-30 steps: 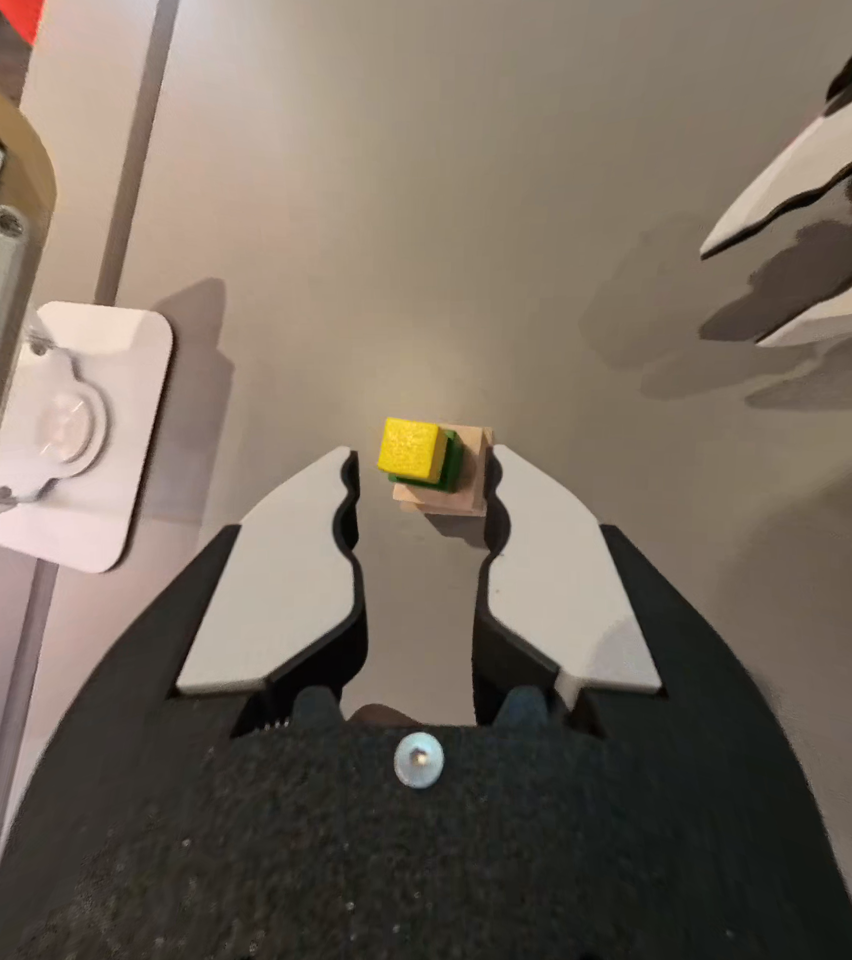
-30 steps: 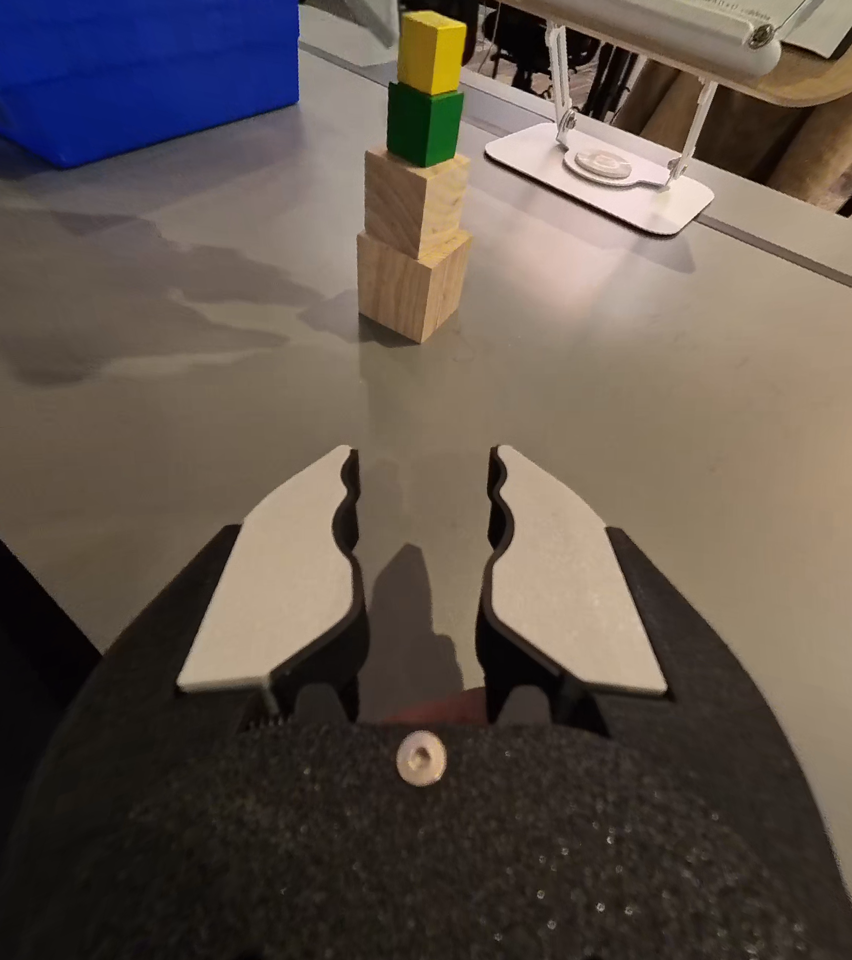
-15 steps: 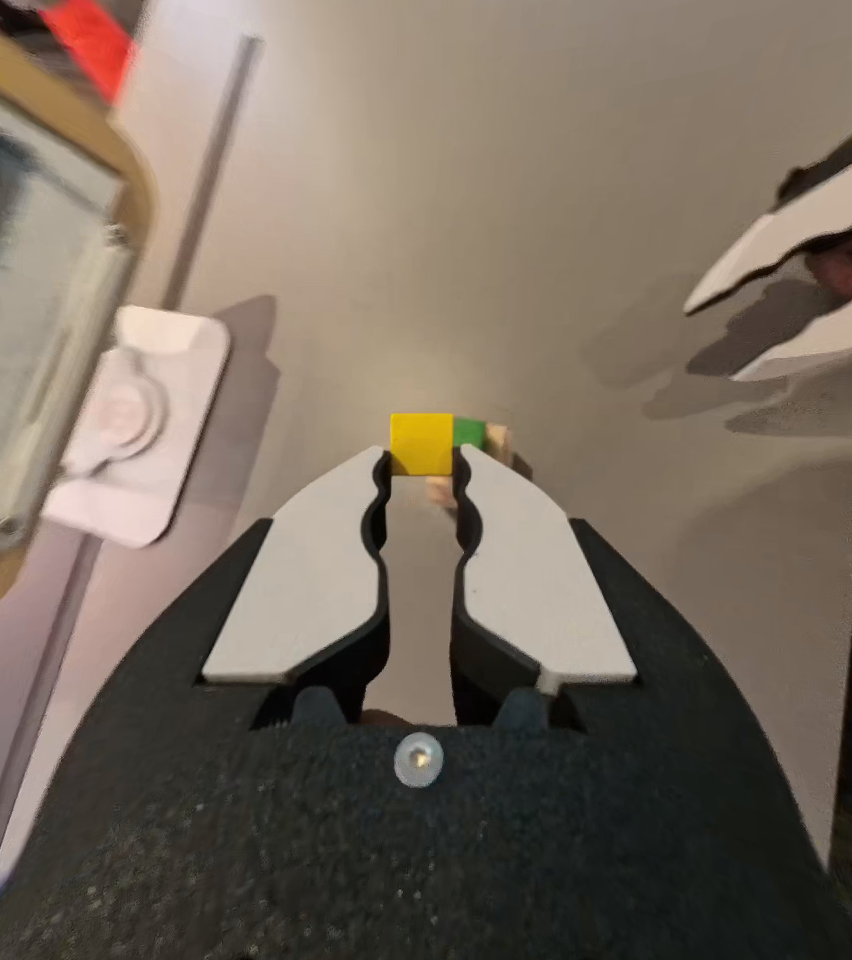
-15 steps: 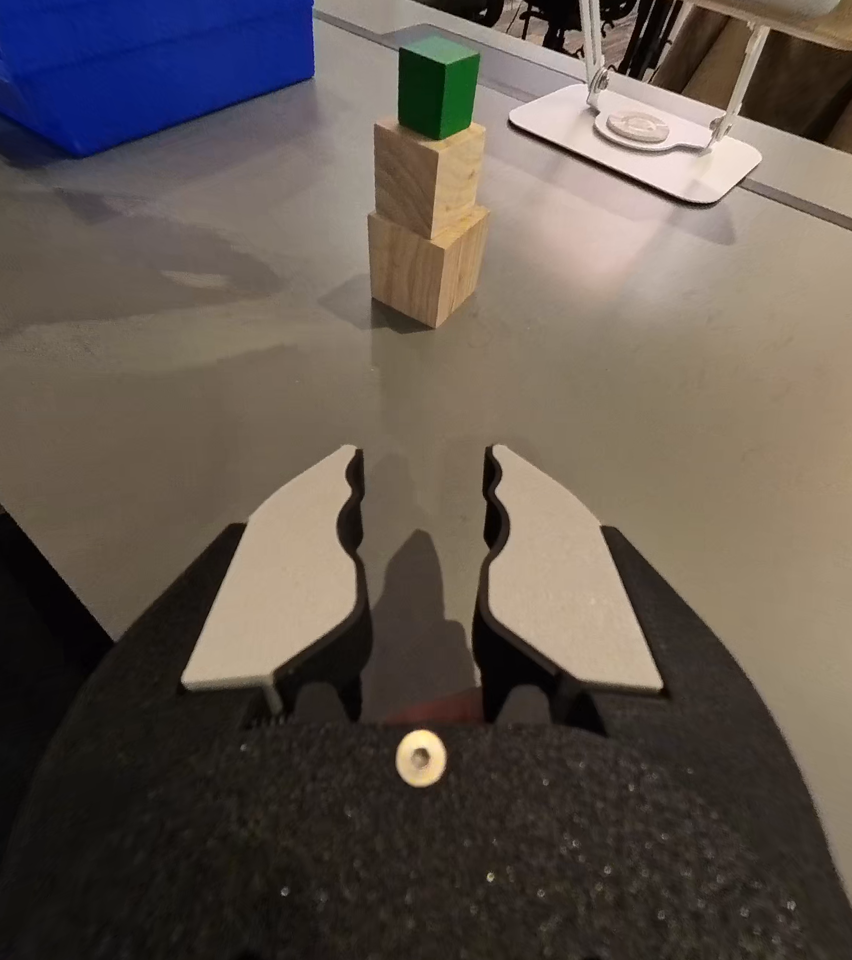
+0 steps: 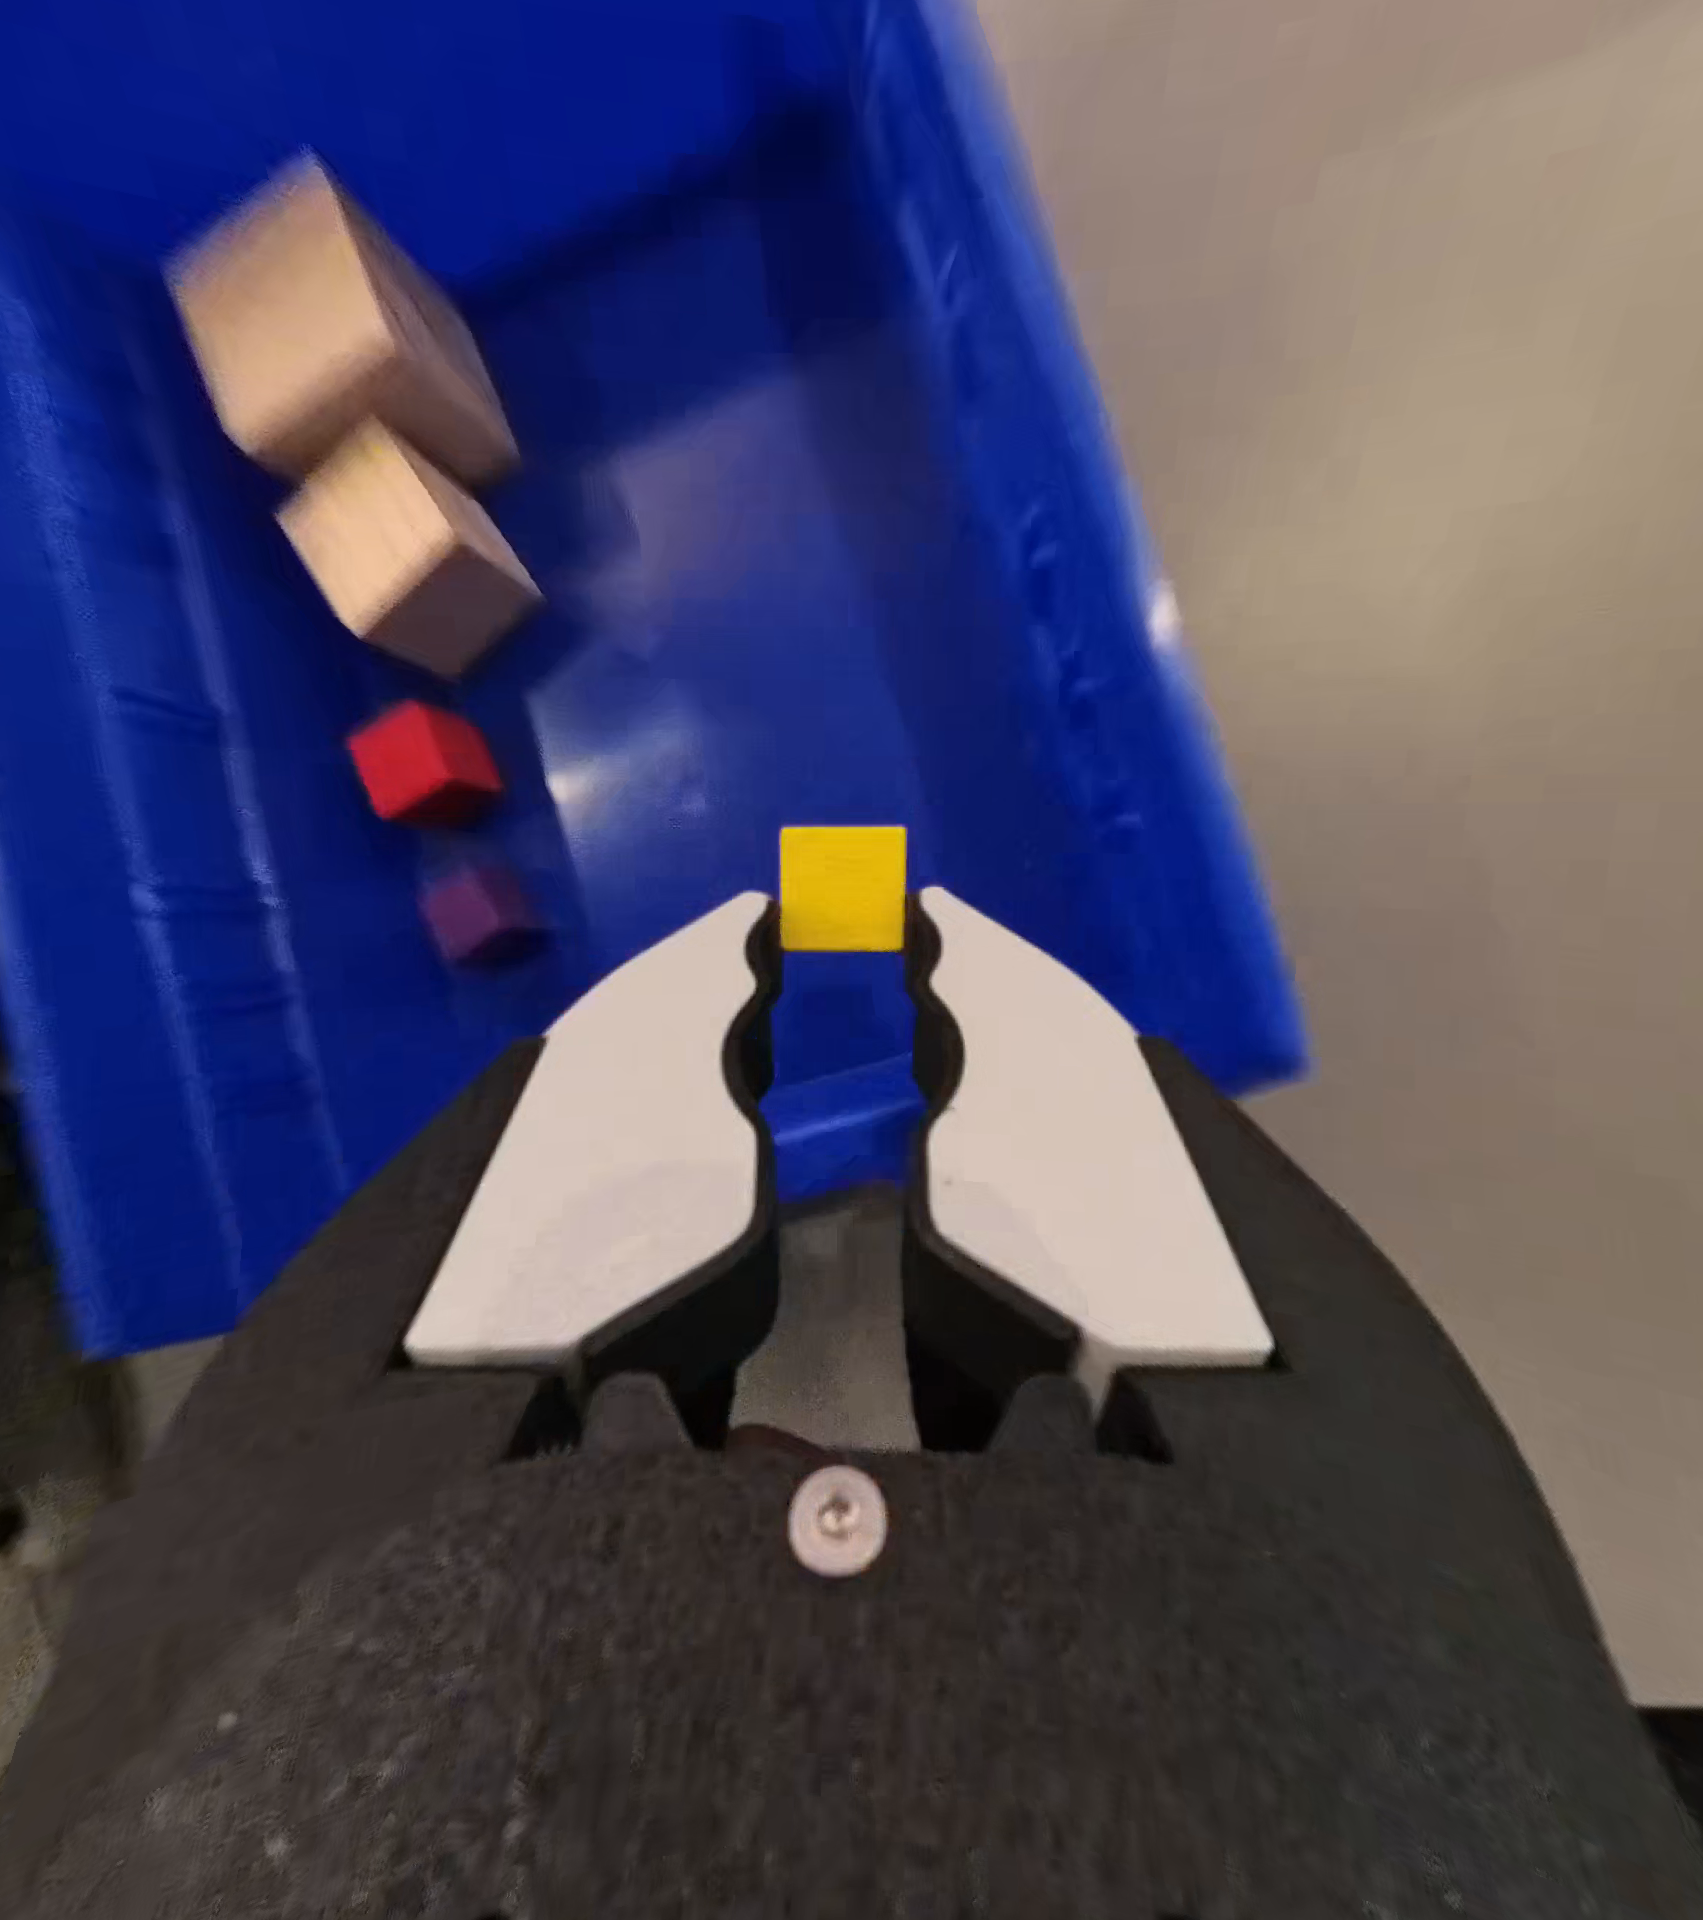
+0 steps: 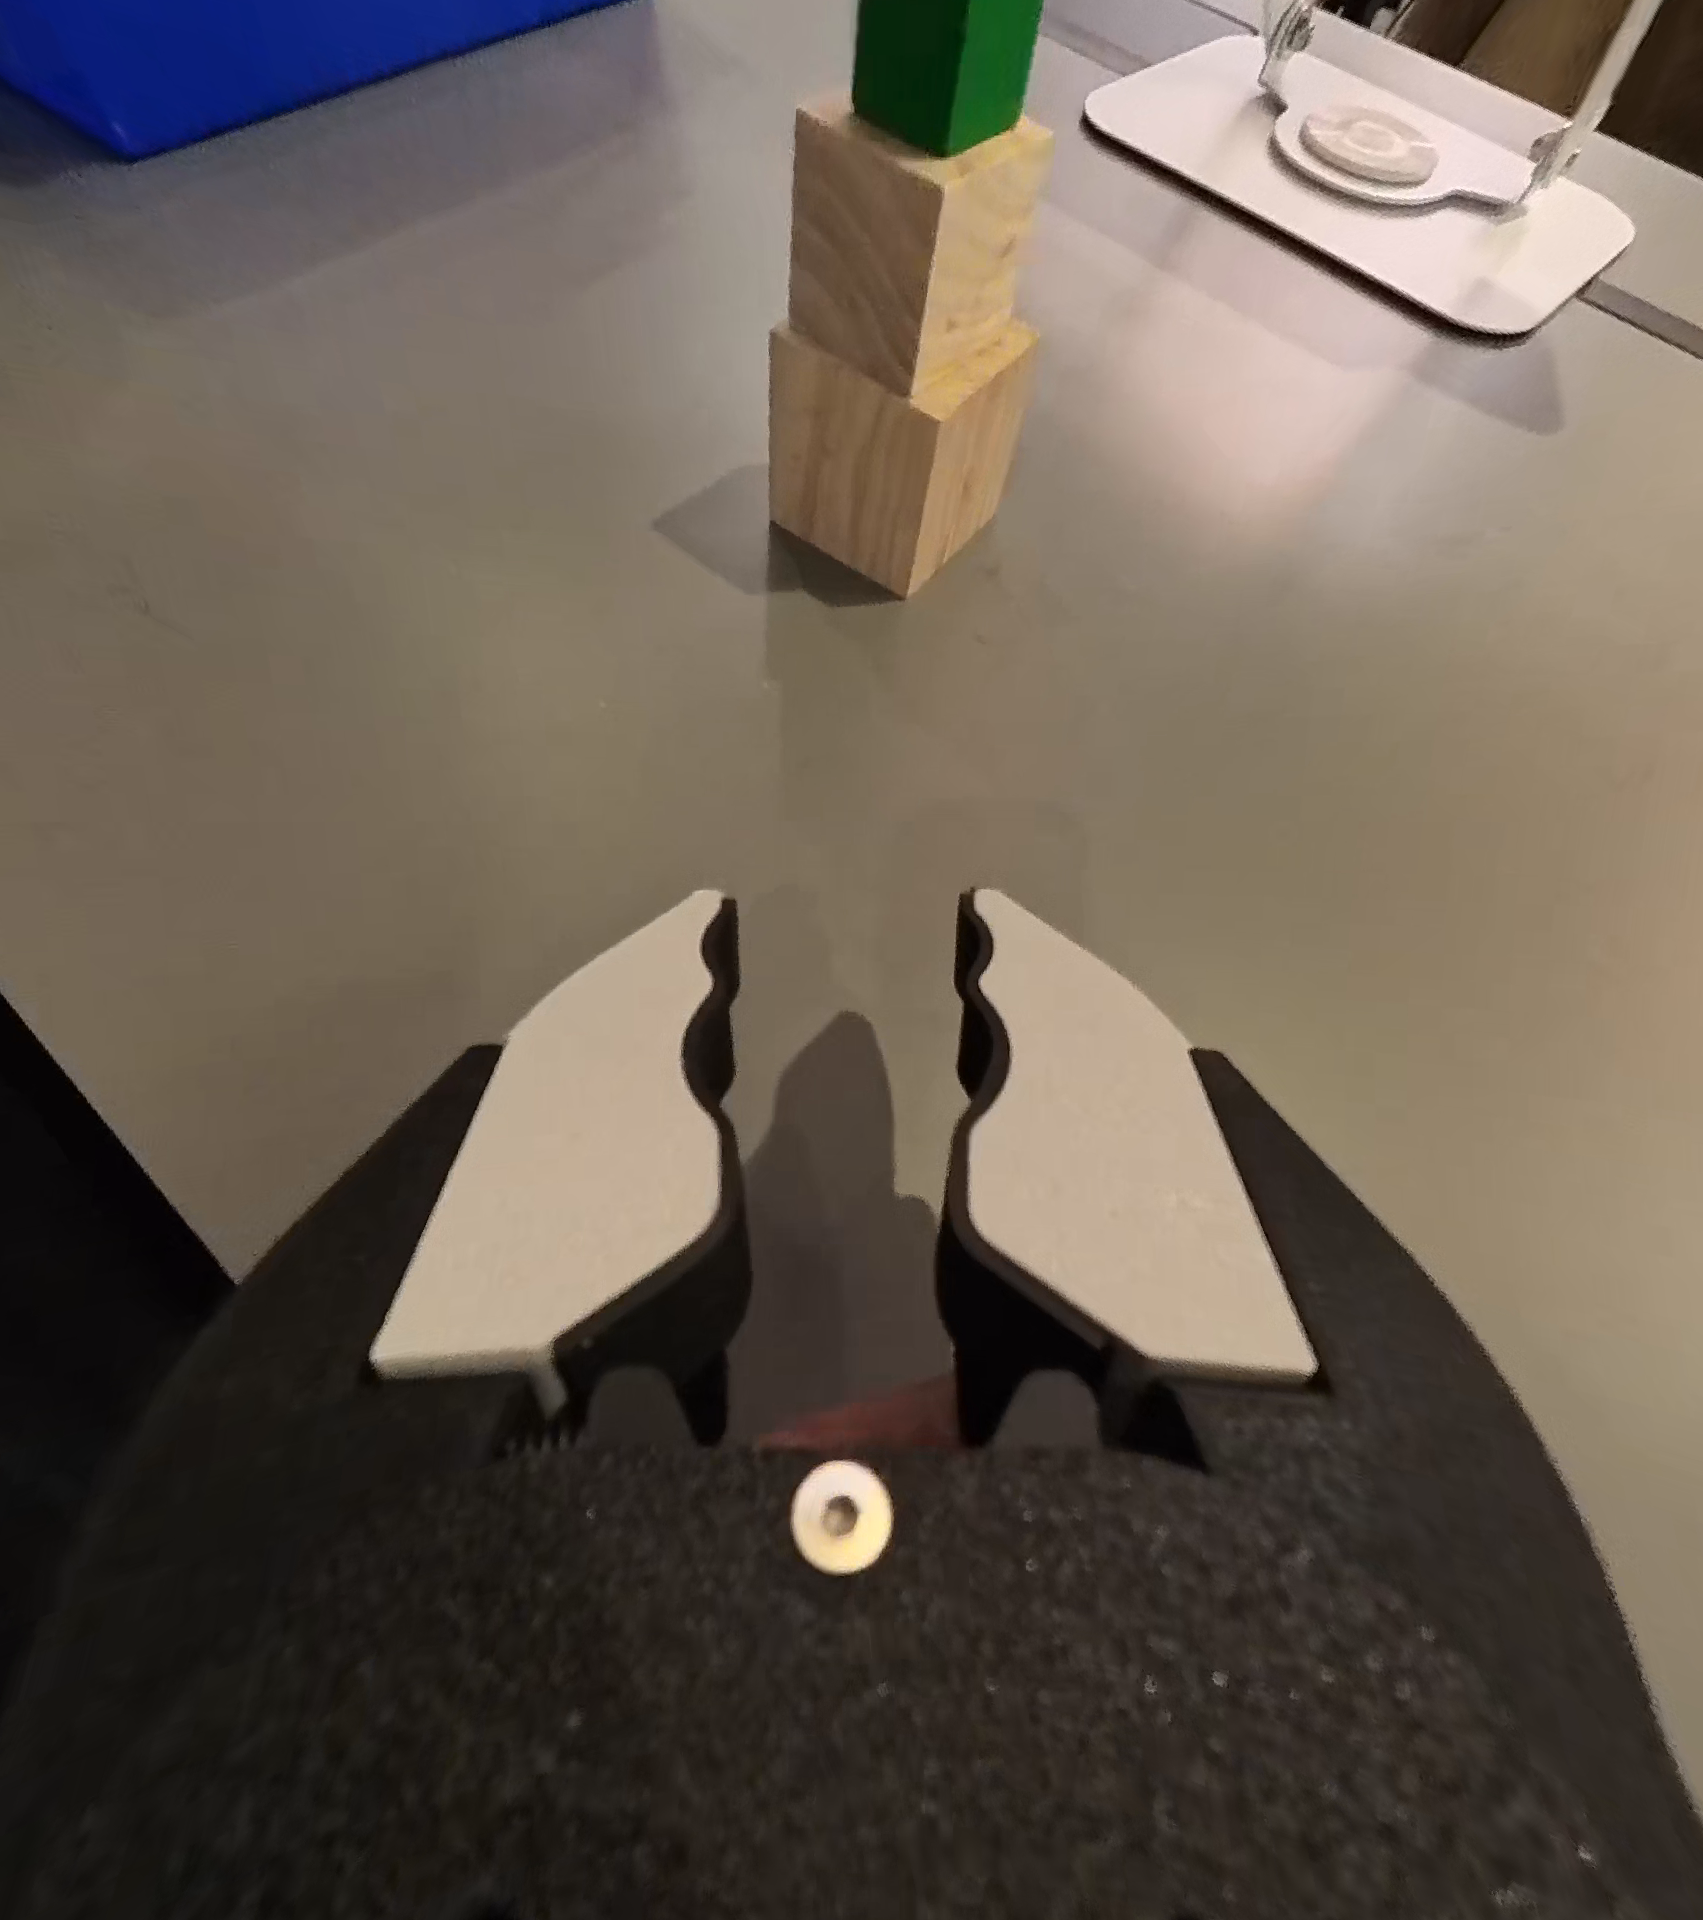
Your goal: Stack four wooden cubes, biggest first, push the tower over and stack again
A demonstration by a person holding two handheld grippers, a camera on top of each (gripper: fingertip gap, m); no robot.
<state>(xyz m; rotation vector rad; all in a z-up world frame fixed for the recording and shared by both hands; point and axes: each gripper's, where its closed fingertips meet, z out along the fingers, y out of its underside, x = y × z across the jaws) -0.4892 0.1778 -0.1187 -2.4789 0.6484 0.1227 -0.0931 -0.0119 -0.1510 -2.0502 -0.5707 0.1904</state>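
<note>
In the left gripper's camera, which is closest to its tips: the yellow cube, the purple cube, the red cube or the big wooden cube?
1. Yellow cube: held between the left gripper's tips.
2. Purple cube: left, in the blue bin.
3. Red cube: left, just beyond.
4. Big wooden cube: farthest, upper left.

Yellow cube (image 5: 843,888) gone from the top of the tower, now pinched between the tips of the left gripper (image 5: 843,914) and carried over the blue bin (image 5: 1065,644). Left wrist view swung off the tower onto the bin's inside: two plain wooden cubes (image 5: 390,540), a red cube (image 5: 423,761) and a purple cube (image 5: 479,914) newly in sight. Tower down to three, green cube (image 6: 940,73) uppermost. Right gripper (image 6: 847,914) drawn nearer the tower, the stack looming larger and cut off at the top edge.
</note>
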